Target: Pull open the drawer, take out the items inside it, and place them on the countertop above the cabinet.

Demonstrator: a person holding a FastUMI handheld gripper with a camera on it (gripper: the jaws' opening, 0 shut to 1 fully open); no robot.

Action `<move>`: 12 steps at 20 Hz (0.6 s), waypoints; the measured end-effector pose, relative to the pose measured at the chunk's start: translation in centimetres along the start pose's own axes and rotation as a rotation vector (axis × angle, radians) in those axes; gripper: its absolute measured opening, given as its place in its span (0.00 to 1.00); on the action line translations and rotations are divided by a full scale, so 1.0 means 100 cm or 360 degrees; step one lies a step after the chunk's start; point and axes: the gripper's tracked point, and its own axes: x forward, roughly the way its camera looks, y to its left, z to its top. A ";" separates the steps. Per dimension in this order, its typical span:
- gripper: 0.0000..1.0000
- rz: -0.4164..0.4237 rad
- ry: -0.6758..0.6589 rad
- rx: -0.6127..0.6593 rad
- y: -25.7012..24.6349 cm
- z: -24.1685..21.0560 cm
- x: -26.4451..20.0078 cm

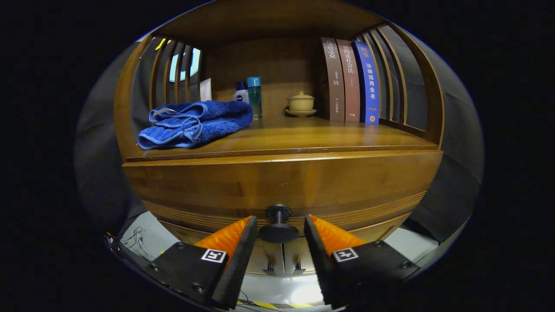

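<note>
We see the wooden countertop (303, 134) bearing a folded blue towel (195, 123), two bottles (249, 95), a lidded cup (301, 103) (on a saucer) and three upright books (351, 80).

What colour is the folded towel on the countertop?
Blue, with a lighter blue edge: the towel, gripper view.

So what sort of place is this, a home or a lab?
Likely a staged home corner in a test booth: a wooden cabinet holds a blue towel, toiletry bottles and books, with black cloth behind. The open gripper brackets the drawer knob.
</note>
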 end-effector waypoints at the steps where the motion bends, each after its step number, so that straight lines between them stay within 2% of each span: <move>1: 0.69 0.0003 0.0001 -0.0002 0.000 -0.001 0.000; 4: 0.50 -0.0019 0.0005 -0.0031 -0.001 0.000 -0.001; 6: 0.43 -0.0022 0.0018 -0.0032 0.000 -0.002 0.002; 7: 0.43 -0.0023 0.0024 -0.0023 -0.001 0.003 -0.001; 8: 0.34 -0.0020 0.0035 -0.0023 -0.001 -0.005 0.003; 12: 0.34 -0.0018 0.0055 -0.0018 0.000 -0.005 -0.003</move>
